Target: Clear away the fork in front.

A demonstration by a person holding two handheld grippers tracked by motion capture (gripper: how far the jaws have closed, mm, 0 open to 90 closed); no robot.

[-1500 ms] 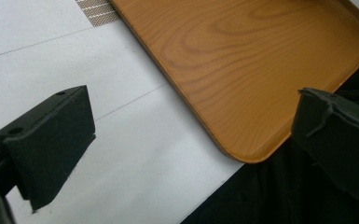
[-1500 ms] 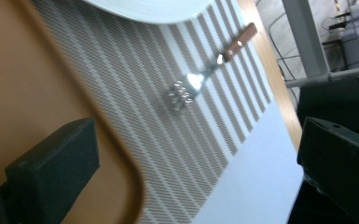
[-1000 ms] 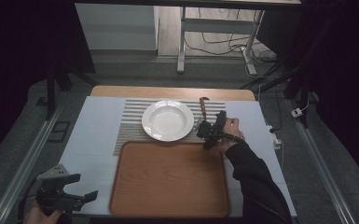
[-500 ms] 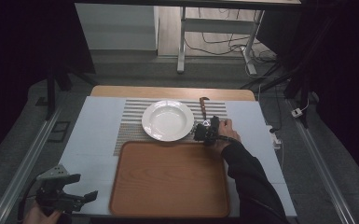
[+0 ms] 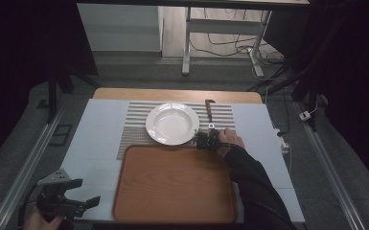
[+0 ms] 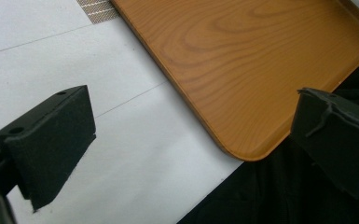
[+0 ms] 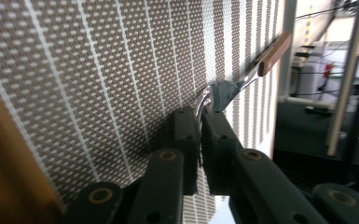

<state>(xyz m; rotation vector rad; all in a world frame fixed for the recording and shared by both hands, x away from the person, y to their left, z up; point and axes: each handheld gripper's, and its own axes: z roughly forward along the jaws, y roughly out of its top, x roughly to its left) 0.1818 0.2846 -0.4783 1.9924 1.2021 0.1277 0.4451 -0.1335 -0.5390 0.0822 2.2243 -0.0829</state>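
A fork (image 5: pixel 209 115) with a wooden handle lies on the striped placemat (image 5: pixel 139 124), to the right of a white plate (image 5: pixel 172 123). My right gripper (image 5: pixel 205 140) sits low at the fork's near end, by the tray's far right corner. In the right gripper view its jaws have just been closing, and the right gripper (image 7: pixel 199 116) is shut on the metal tines of the fork (image 7: pixel 242 81). My left gripper (image 5: pixel 84 201) rests at the table's near left corner. In the left gripper view the left gripper (image 6: pixel 196 109) is open with nothing between its pads.
A wooden tray (image 5: pixel 172 182) lies empty in front of the placemat, its near corner (image 6: pixel 242 70) between the left jaws. A white mat (image 5: pixel 96 143) covers the table. My right sleeve (image 5: pixel 254 187) crosses the tray's right edge. Metal rails run along both table sides.
My right gripper has sunk onto the placemat beside the plate, and its jaws have gone from wide open to shut on the fork's tines. The left gripper has stayed still.
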